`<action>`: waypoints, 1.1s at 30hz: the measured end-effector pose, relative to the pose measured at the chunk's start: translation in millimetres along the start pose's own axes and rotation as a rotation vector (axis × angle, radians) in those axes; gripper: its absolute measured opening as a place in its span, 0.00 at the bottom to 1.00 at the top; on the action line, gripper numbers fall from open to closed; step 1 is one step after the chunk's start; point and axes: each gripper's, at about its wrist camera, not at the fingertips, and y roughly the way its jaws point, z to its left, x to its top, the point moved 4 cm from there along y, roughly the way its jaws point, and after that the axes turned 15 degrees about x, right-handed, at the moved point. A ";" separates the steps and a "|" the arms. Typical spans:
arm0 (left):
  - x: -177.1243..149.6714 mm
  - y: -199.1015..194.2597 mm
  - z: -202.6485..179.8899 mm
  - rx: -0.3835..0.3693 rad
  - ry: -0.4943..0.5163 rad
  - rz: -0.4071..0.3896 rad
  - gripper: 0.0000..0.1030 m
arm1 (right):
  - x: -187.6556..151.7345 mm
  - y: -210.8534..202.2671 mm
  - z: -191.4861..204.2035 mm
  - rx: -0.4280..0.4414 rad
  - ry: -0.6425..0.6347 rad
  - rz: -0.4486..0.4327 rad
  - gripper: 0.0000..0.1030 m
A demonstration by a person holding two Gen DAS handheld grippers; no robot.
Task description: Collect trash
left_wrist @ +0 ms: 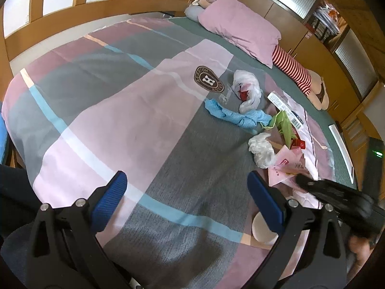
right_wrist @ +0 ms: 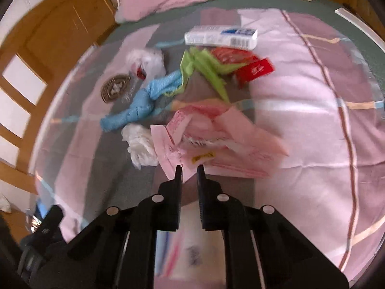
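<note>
So the trash is all piled in one loose cluster on the bed [left_wrist: 144, 125], on the patchwork quilt toward the pillow side.

Biggest piece is the pink paper packaging [right_wrist: 216, 142], flat, torn open and floppy. It looks super light, but it'll probably bend and flap, so I'd pinch a folded edge rather than the middle. The white toothpaste-style box [right_wrist: 221, 37] looks stiff and easy to take across its narrow sides. The blue twisted cloth [right_wrist: 142, 103] and the green wrapper [right_wrist: 207, 69] are soft, so grab anywhere bunched up. The white crumpled plastic bag [left_wrist: 246, 90] and the crumpled tissue [right_wrist: 140, 147] will squash to nothing, while the red sachets [right_wrist: 255, 68] look slick and thin, probably the fiddliest.

The right claw [right_wrist: 190, 168] is nearly pressed together, a narrow gap left, with its tips right at the near edge of the pink packaging; can't tell if it's actually pinching it. The left claw [left_wrist: 186, 202] is spread wide over the quilt, holding nothing.
</note>
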 end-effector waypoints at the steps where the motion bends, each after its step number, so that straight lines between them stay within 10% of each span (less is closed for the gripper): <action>1: -0.1 1.3 -0.3 0.003 0.003 0.003 0.96 | 0.6 -9.5 -1.1 0.012 0.000 -0.022 0.13; 5: -3.3 3.5 -5.1 0.011 0.038 0.011 0.96 | 2.8 -39.4 -9.0 -0.002 -0.005 -0.119 0.15; 10: -8.0 6.2 -13.4 0.002 0.082 0.027 0.96 | -10.7 -45.9 -29.3 -0.031 0.080 -0.121 0.55; 22: -6.8 6.2 -6.9 0.007 0.037 0.024 0.96 | -65.5 -34.6 -30.4 0.141 0.240 -0.015 0.55; 27: -5.4 4.5 -4.3 0.013 0.023 0.010 0.96 | -65.8 -7.8 -13.4 0.223 0.268 0.020 0.29; 33: -2.3 2.6 2.0 0.013 -0.016 -0.005 0.96 | -64.4 21.8 21.1 0.263 0.210 0.061 0.29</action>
